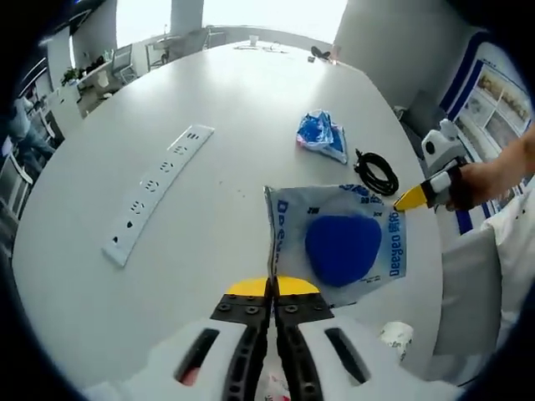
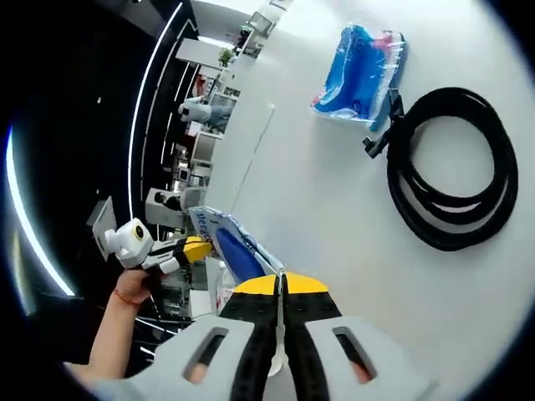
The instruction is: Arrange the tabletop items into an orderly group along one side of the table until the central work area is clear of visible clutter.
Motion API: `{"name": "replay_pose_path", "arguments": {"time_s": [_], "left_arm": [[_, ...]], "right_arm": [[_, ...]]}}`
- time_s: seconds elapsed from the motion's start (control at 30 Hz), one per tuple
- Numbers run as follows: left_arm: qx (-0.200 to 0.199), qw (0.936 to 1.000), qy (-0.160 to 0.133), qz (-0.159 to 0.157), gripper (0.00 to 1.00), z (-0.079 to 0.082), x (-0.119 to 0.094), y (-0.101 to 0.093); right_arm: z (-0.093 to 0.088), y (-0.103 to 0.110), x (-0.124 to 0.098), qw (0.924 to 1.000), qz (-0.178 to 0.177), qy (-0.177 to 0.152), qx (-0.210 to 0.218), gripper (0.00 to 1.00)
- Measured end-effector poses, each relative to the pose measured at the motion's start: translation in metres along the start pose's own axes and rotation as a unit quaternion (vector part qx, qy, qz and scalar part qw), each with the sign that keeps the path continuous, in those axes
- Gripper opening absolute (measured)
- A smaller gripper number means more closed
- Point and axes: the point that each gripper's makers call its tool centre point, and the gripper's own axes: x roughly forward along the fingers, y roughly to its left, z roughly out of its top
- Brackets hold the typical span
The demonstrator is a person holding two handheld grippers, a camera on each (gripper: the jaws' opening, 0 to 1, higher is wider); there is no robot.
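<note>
The printing on the clear bag point(image 1: 338, 242) pinched between the left gripper's point(image 1: 273, 288) closed yellow-tipped fingers is too blurred to read, and its edge is hidden between them. Beyond those fingers, the crumpled blue wrapper's point(image 1: 321, 135) markings are illegible. In the right gripper view, the bag disappears behind the right gripper's point(image 2: 280, 286) fingers.
</note>
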Motion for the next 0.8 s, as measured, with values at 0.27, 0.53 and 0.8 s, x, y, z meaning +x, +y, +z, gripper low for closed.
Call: {"name": "replay_pose_path", "arguments": {"time_s": [0.27, 0.53, 0.8], "left_arm": [[-0.027, 0.9991, -0.031, 0.008, 0.0, 0.012, -0.014, -0.011], [-0.058, 0.9964, -0.058, 0.02, 0.0, 0.019, -0.02, -0.018], [-0.104, 0.9891, -0.098, 0.034, 0.0, 0.025, -0.031, -0.03]], "right_arm": [[0.037, 0.012, -0.007, 0.9982, 0.01, 0.002, -0.059, 0.0], [0.059, 0.022, -0.012, 0.9925, 0.019, 0.028, -0.117, 0.0], [0.077, 0.038, -0.017, 0.9794, 0.032, 0.06, -0.19, 0.0]]}}
